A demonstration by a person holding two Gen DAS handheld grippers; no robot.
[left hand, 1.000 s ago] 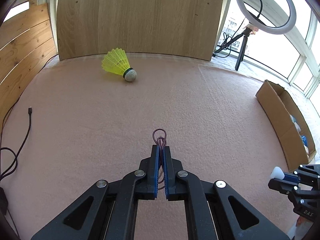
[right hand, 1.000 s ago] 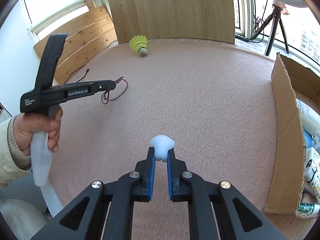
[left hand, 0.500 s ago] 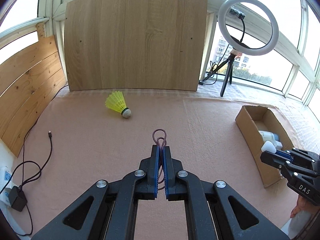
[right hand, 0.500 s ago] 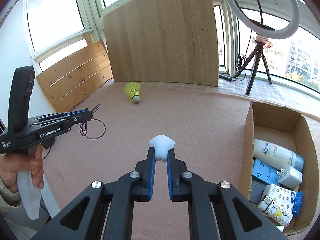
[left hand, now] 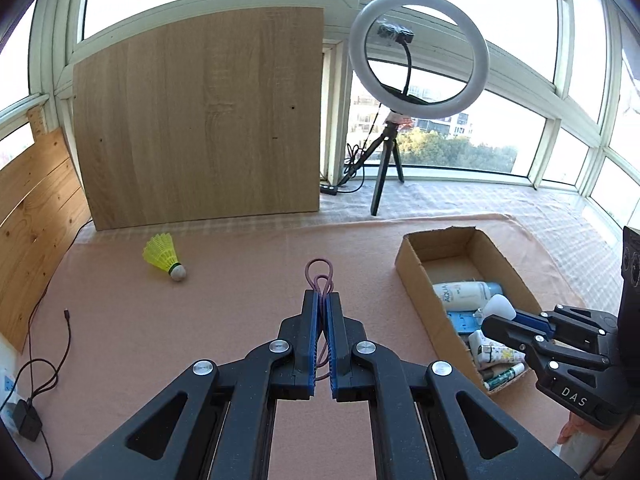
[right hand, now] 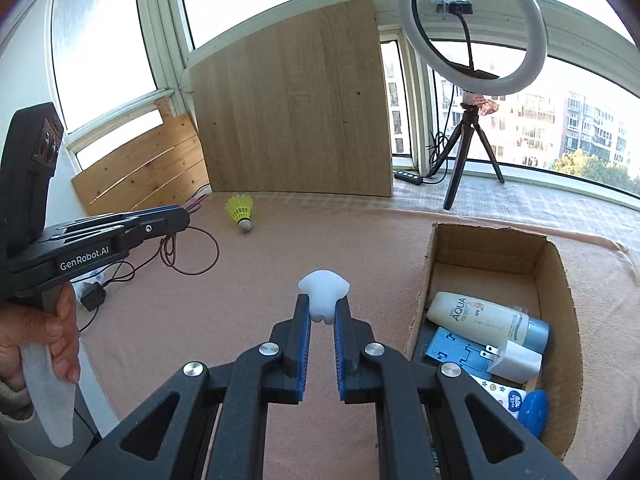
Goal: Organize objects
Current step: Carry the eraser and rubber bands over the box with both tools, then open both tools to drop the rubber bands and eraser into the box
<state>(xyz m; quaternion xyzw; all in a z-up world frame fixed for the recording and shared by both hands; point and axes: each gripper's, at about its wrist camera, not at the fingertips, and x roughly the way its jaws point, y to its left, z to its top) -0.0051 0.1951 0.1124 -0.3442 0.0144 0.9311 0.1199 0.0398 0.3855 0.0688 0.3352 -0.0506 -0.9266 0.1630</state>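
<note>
cord: we've got a thin purple-brown cord (left hand: 319, 276) pinched in the left gripper (left hand: 322, 300), loops poking out past the tips. in the right wrist view the rest of it hangs in loose loops under the tips, above the pink mat (right hand: 280, 264).

left jaws: shut down to almost nothing on the cord, blue pads basically meeting with only the strands between them.

white piece: small white rubbery-looking lump (right hand: 324, 292) held in the right gripper (right hand: 322, 312). can't tell what it actually is.

right jaws: closed snug on the narrow lower part of the white piece, wider top sitting above the tips.

box: open cardboard box (right hand: 560, 280) off to the right on the mat. already holds a white aqua bottle (right hand: 476, 316), a white plug adapter (right hand: 516, 358), a blue card thing and a few small packets. far end of the box floor is bare.

step: both grippers loaded and up in the air, so we'd call this the carry stage, heading for the box.

next move: we reckon each gripper has to get over the box opening and let go. the right one is nearer. the cord's dangling loops need to clear the near wall or they'll drape over the rim.

leftover: yellow shuttlecock (left hand: 165, 258) lies on its side near the wood board (left hand: 200, 120), well apart from the box, not yet sorted.

background: ring light (left hand: 418, 56) on a tripod by the windows, black charger and cable at the mat's left edge.
</note>
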